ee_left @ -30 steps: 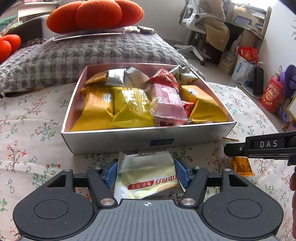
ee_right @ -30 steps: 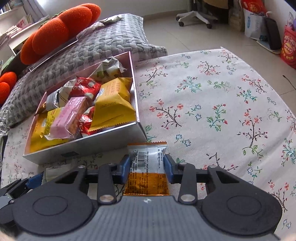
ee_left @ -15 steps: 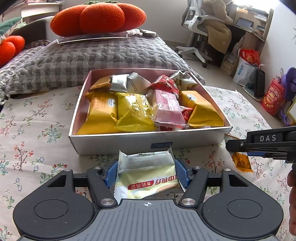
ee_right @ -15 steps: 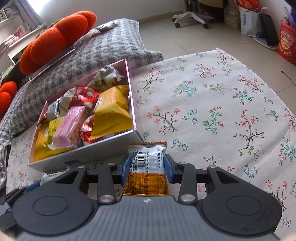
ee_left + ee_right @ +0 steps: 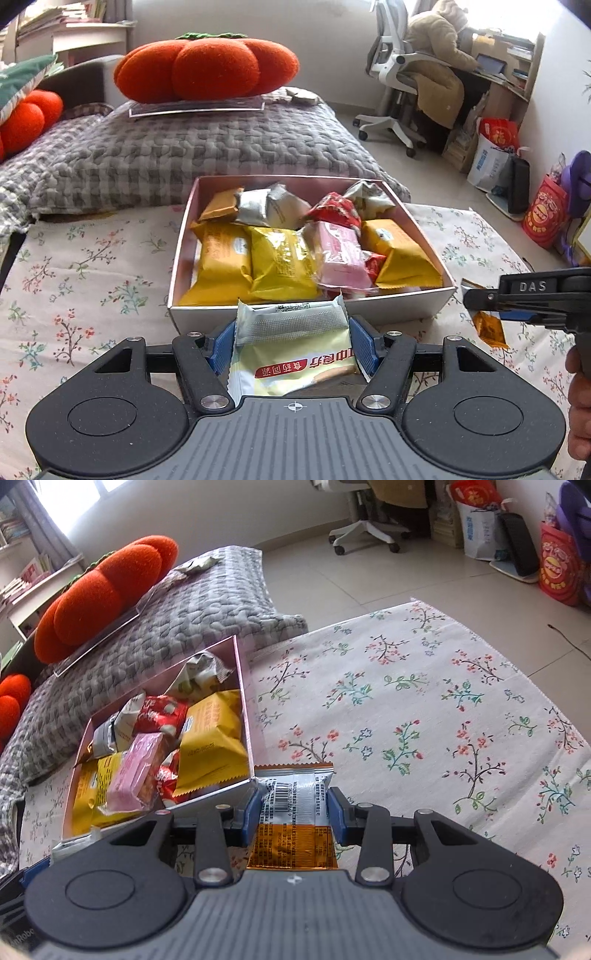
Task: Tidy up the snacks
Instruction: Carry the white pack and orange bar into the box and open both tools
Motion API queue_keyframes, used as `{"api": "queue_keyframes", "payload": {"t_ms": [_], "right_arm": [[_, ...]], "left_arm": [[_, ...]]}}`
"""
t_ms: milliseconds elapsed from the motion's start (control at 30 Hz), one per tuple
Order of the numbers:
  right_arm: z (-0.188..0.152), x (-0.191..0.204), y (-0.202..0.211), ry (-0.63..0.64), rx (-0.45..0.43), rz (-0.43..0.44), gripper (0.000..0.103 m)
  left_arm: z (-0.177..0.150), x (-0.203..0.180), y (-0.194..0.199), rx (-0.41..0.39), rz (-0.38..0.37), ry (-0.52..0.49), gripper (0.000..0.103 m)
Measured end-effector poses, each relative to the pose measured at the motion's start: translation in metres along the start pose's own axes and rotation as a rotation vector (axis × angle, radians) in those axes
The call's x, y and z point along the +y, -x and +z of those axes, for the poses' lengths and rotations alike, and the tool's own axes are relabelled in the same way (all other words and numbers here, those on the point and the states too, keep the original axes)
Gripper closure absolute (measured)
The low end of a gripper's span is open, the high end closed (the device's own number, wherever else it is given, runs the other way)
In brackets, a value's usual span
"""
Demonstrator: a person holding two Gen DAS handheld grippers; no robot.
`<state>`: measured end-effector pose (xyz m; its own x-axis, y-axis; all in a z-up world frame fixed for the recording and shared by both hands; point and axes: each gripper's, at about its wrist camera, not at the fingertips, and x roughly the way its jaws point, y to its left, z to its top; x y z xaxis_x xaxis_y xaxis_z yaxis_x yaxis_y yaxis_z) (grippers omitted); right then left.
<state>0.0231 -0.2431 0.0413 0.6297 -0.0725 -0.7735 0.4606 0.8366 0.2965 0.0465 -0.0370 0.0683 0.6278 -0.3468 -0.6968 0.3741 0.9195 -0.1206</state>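
Observation:
A white and pink box (image 5: pixel 306 310) of several snack packets stands on the floral cloth (image 5: pixel 74 266). My left gripper (image 5: pixel 293 345) is shut on a pale yellow snack packet (image 5: pixel 295 350), held just in front of the box's near wall. The right gripper (image 5: pixel 293 814) is shut on an orange and silver snack packet (image 5: pixel 293 823) by the box's (image 5: pixel 242 701) near right corner. From the left wrist view the right gripper (image 5: pixel 480 299) shows side-on at the right edge with the orange packet (image 5: pixel 489 328) hanging below it.
A grey quilted cushion (image 5: pixel 177 147) lies behind the box, with orange pumpkin pillows (image 5: pixel 207 70) on top. An office chair (image 5: pixel 402 74), a desk and shopping bags (image 5: pixel 545 214) stand at the far right. To the right of the box the floral cloth (image 5: pixel 424 709) is bare.
The left gripper has risen with its packet, so the box now looks lower and farther in its view. The right gripper has tilted a little with its packet; both grips are unchanged.

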Motion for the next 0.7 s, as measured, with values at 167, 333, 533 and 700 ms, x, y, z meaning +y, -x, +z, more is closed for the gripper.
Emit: {"api": "queue_keyframes", "payload": {"t_ms": [167, 333, 533, 700], "right_arm": [[-0.001, -0.001, -0.001, -0.005, 0.002, -0.005, 0.067], [0.000, -0.001, 0.002, -0.004, -0.030, -0.007, 0.067], [0.004, 0.005, 0.004, 0.015, -0.063, 0.035, 0.068], [0.007, 0.007, -0.002, 0.020, -0.076, 0.063, 0.067]], "left_arm": [[0.002, 0.003, -0.004, 0.019, 0.021, 0.010, 0.040], [0.012, 0.009, -0.002, 0.007, 0.037, 0.023, 0.039], [0.022, 0.025, -0.003, -0.004, 0.039, 0.063, 0.039], [0.031, 0.027, -0.006, -0.031, 0.041, 0.056, 0.039]]}}
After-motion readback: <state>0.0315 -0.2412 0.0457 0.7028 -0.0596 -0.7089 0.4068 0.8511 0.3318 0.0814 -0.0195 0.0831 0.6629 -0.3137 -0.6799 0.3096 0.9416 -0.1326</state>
